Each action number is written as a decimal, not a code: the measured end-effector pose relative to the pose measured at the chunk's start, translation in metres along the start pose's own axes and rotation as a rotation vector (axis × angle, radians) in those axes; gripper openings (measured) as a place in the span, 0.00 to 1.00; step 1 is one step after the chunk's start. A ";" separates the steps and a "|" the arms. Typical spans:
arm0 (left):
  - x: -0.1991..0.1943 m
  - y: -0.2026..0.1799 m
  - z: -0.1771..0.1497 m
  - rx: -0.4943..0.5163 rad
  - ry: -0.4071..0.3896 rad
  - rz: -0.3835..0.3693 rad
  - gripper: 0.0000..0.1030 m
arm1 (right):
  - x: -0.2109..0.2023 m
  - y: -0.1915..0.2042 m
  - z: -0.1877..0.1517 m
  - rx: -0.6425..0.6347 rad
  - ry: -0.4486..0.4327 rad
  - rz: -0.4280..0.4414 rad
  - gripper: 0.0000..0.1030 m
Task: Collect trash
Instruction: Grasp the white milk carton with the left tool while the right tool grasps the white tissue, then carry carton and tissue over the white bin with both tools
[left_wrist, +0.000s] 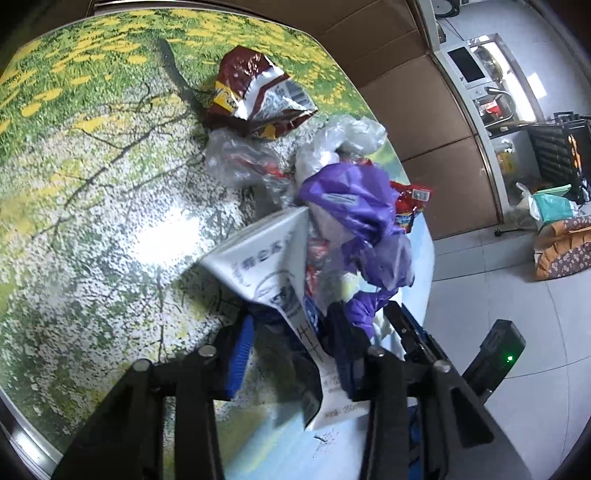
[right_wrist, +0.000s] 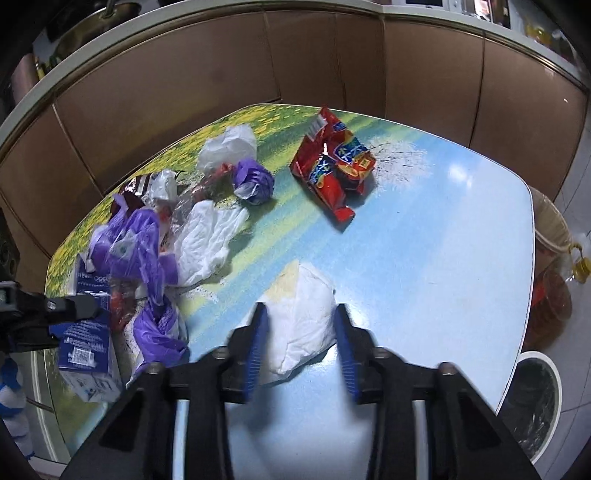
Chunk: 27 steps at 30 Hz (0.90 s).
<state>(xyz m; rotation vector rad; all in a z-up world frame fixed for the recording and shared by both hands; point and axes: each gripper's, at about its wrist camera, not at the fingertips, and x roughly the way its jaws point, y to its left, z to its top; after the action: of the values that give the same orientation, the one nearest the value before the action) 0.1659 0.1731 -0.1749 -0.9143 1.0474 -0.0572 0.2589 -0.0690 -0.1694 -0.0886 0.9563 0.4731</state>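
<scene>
On the counter (right_wrist: 443, 236), a crumpled tissue (right_wrist: 303, 317) lies at the near middle, between the fingers of the right tool (right_wrist: 301, 347). A snack packet (right_wrist: 334, 162) lies beyond it at the far side. To the left sits a heap of plastic bags (right_wrist: 147, 243), with a carton (right_wrist: 88, 332) at its near left edge and a wastebin (right_wrist: 532, 402) on the floor, off the counter's near right corner.

A table (right_wrist: 461, 221) with a printed meadow-and-sky top stands beside brown cabinets (right_wrist: 221, 74). The floor (left_wrist: 498, 288) is pale tile.
</scene>
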 end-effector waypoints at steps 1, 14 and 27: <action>0.001 -0.001 0.000 -0.001 0.004 -0.005 0.32 | -0.001 0.000 -0.001 0.000 0.001 -0.001 0.13; -0.058 -0.004 -0.024 0.072 -0.066 -0.073 0.24 | -0.069 0.016 -0.017 0.021 -0.114 0.022 0.04; -0.051 -0.134 -0.064 0.384 -0.014 -0.175 0.24 | -0.195 -0.061 -0.070 0.217 -0.310 -0.187 0.04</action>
<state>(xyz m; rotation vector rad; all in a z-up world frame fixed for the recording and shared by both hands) 0.1395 0.0700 -0.0600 -0.6526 0.9006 -0.3847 0.1368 -0.2115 -0.0619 0.0895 0.6821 0.2005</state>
